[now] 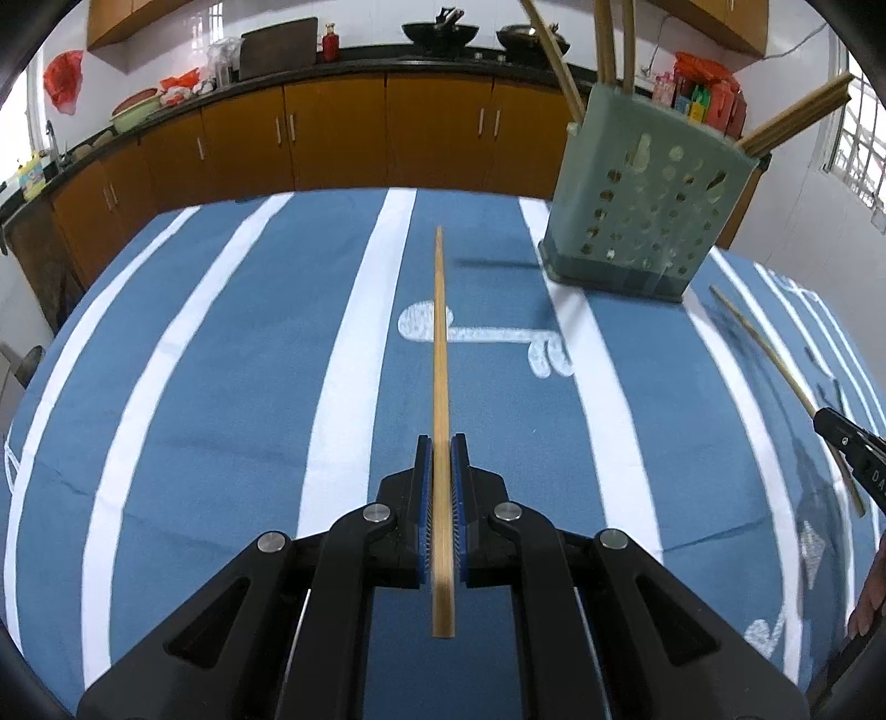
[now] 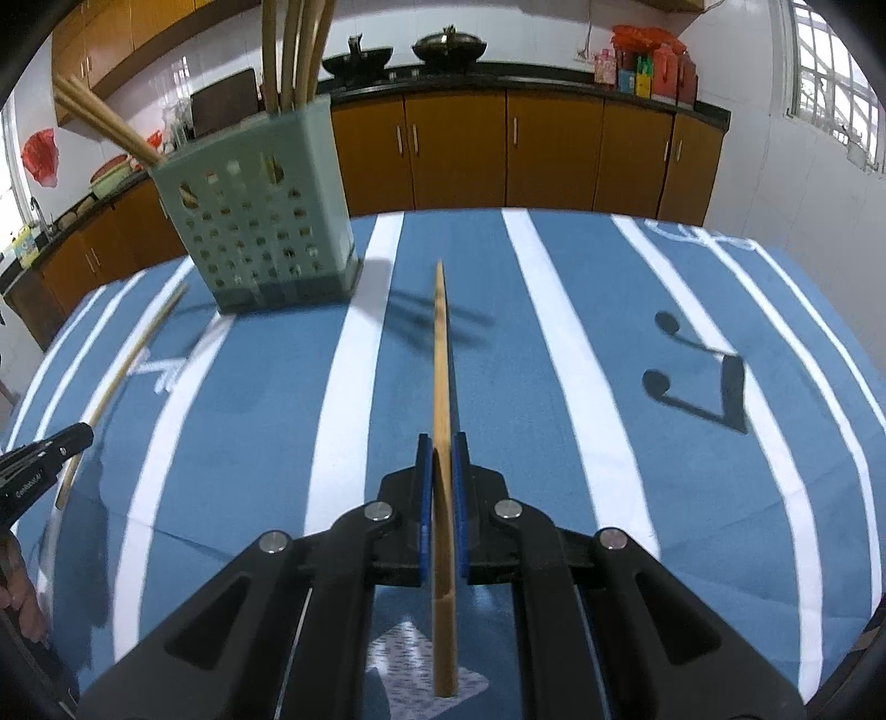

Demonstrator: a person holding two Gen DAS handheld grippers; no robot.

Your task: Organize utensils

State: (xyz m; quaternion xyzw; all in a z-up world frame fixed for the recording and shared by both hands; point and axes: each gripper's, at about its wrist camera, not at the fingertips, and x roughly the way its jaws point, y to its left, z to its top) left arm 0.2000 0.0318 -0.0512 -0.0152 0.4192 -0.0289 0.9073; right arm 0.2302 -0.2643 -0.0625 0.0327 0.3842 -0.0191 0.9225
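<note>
My left gripper (image 1: 442,443) is shut on a wooden chopstick (image 1: 440,343) that points straight ahead over the blue striped tablecloth. My right gripper (image 2: 442,443) is shut on a second wooden chopstick (image 2: 441,354), also pointing forward. A pale green perforated utensil holder (image 1: 645,188) stands on the table ahead and to the right of the left gripper; it also shows in the right wrist view (image 2: 260,216), ahead and to the left. It holds several chopsticks (image 2: 288,50). Each gripper shows at the edge of the other's view with its chopstick.
The table is covered by a blue cloth with white stripes (image 1: 354,343) and music-note prints (image 2: 698,376). Behind it runs a kitchen counter with orange cabinets (image 1: 332,127), woks (image 1: 440,30) and packages (image 2: 645,66). A window (image 2: 830,72) is at the right.
</note>
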